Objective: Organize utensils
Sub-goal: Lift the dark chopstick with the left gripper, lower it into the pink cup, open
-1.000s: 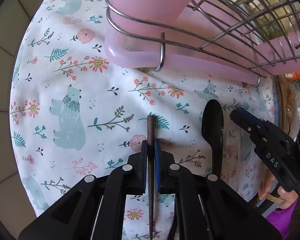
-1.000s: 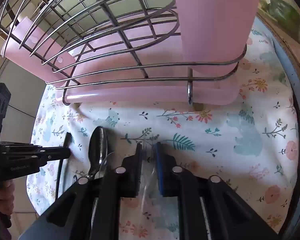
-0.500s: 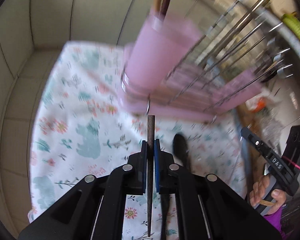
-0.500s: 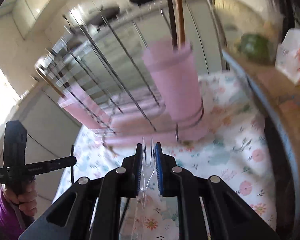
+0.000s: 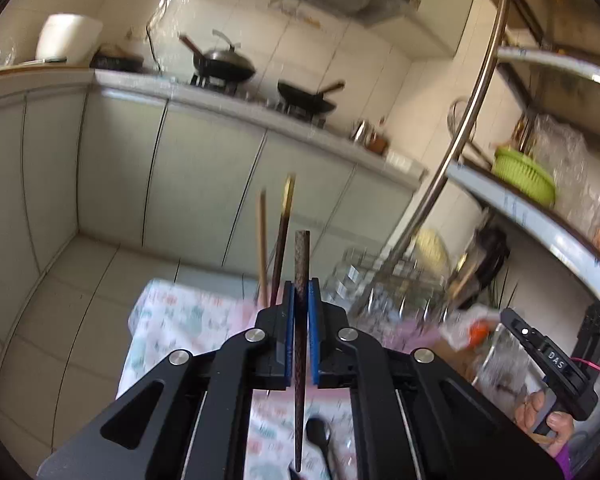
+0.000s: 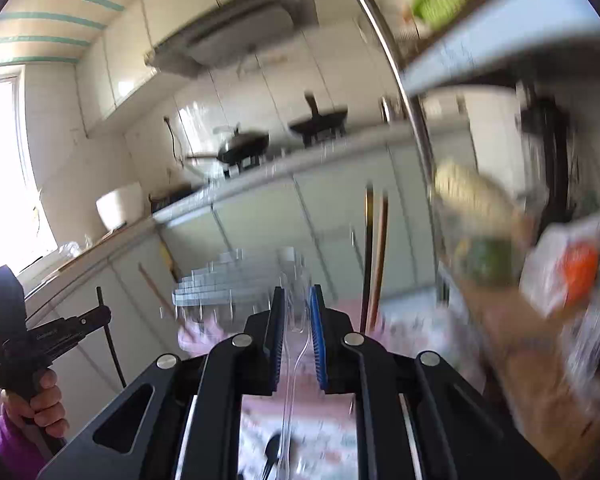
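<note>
Lifting away from the floral desk (image 5: 168, 320), both tongs now point out over the kitchen instead of down at the cloth. Left tongs (image 5: 299, 300) are clamped on one dark chopstick (image 5: 301, 264); right tongs (image 6: 298, 304) pinch one clear plastic spoon (image 6: 296, 356). Two chopsticks (image 5: 278, 240) already stand ahead; one black spoon (image 5: 318, 432) lies below, so delivery looks next.

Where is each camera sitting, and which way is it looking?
Left wrist: on the left gripper, looking along the chopstick it grips toward the stove counter; the right gripper and its hand show at right.
Right wrist: on the right gripper, which grips a clear utensil, facing the same counter; the left gripper shows at left.
Both see the wok.
</note>
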The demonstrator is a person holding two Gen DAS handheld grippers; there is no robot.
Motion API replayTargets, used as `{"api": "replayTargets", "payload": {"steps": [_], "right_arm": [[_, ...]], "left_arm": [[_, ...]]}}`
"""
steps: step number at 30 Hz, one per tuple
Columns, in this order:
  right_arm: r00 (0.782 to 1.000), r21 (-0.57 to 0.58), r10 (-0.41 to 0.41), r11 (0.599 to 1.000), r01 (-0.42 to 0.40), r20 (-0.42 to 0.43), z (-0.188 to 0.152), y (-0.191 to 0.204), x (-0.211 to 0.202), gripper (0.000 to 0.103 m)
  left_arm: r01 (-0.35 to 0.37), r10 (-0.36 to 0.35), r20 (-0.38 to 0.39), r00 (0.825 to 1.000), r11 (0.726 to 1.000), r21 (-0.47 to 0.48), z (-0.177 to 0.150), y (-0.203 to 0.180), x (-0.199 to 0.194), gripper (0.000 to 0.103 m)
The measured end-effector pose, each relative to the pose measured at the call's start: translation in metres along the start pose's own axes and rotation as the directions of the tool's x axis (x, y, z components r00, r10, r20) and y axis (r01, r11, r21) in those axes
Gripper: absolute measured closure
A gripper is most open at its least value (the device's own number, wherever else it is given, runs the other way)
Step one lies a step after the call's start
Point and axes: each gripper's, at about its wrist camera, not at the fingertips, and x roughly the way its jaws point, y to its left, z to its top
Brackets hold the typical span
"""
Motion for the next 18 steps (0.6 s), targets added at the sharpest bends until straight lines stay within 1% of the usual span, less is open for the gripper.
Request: {"api": "replayTargets", "payload": {"steps": [4, 9, 11, 14, 16, 18], "right_arm": [[0.993, -0.053, -0.019, 0.998, 0.025, 0.114, 0.036, 0.009, -0.01, 0.091], [0.973, -0.112, -0.055, 0.99, 0.082, 0.225, 0.066, 0.018, -0.006, 0.091], [0.96, -0.122, -0.077, 0.986, 0.114, 0.27, 0.074, 0.017, -0.001, 0.091], [0.944, -0.126, -0.101, 0.981, 0.146, 0.313, 0.08, 0.013, 0.008, 0.091], [0.935, -0.136, -0.124, 0.975, 0.177, 0.331, 0.08, 0.011, 0.016, 0.091], [0.931, -0.137, -0.14, 0.971, 0.195, 0.336, 0.077, 0.007, 0.025, 0.091]], "left_arm": [[-0.002, 0.001, 0.068, 0.998, 1.0, 0.007, 0.021, -0.013, 0.005, 0.097], [0.007, -0.007, 0.149, 0.989, 1.0, -0.004, 0.044, -0.019, 0.016, 0.097], [0.0, 0.002, 0.184, 0.983, 1.0, -0.009, 0.052, -0.02, 0.022, 0.097], [-0.019, 0.019, 0.231, 0.973, 1.0, -0.004, 0.059, -0.023, 0.033, 0.097], [-0.041, 0.036, 0.268, 0.963, 0.999, 0.015, 0.06, -0.025, 0.041, 0.097], [-0.073, 0.06, 0.291, 0.955, 0.997, 0.034, 0.058, -0.026, 0.05, 0.097]]}}
